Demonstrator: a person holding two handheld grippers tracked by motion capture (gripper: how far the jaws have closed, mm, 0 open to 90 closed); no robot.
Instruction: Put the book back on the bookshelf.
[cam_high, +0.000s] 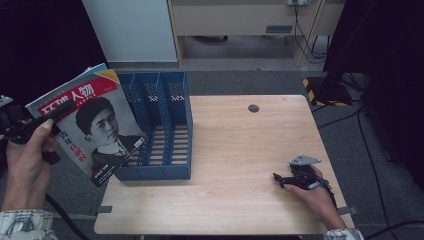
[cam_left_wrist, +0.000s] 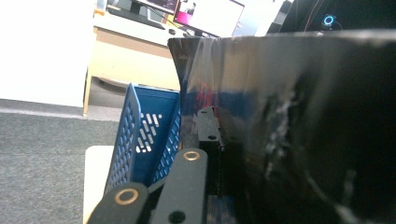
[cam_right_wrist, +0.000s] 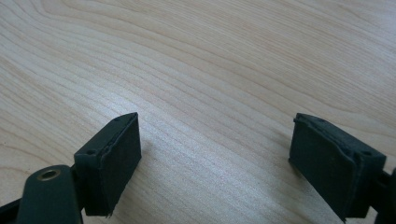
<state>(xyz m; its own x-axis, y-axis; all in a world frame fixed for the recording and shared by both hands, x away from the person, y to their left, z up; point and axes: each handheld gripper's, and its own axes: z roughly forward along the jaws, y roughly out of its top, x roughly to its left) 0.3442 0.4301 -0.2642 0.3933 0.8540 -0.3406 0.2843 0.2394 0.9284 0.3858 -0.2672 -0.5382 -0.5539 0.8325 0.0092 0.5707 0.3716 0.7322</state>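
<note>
— Magazine (cam_high: 87, 127), red-topped cover with a portrait on it: where is it from where you stand?

— Off the table's (cam_high: 240, 150) edge at about nine o'clock, up in the air and tilted. The left tongs (cam_high: 42, 121) are clamped on its upper left edge, with the person's left hand (cam_high: 25, 160) wrapped round them.

— Is it touching the blue file rack (cam_high: 160, 125)?

— Can't tell. Its lower right corner overlaps the rack's front left corner from above, but whether they meet I can't say. In the left gripper view the glossy sheet (cam_left_wrist: 289, 130) stands just beside the rack's perforated blue wall (cam_left_wrist: 140, 135).

— And the rack itself?

— Standing on the table at the ten o'clock part, slots open to the top, nothing in the compartments that I can see.

— The other hand?

— Right hand (cam_high: 317, 195) rests on the table around four o'clock, well apart from the rack. The right tongs (cam_high: 281, 180) point toward nine o'clock, jaws wide apart, nothing between them. In the right gripper view the black pads (cam_right_wrist: 112, 158) sit just over bare wood (cam_right_wrist: 210, 70).

— Anything else on top?

— A small dark round hole (cam_high: 253, 108) near twelve o'clock.
</note>
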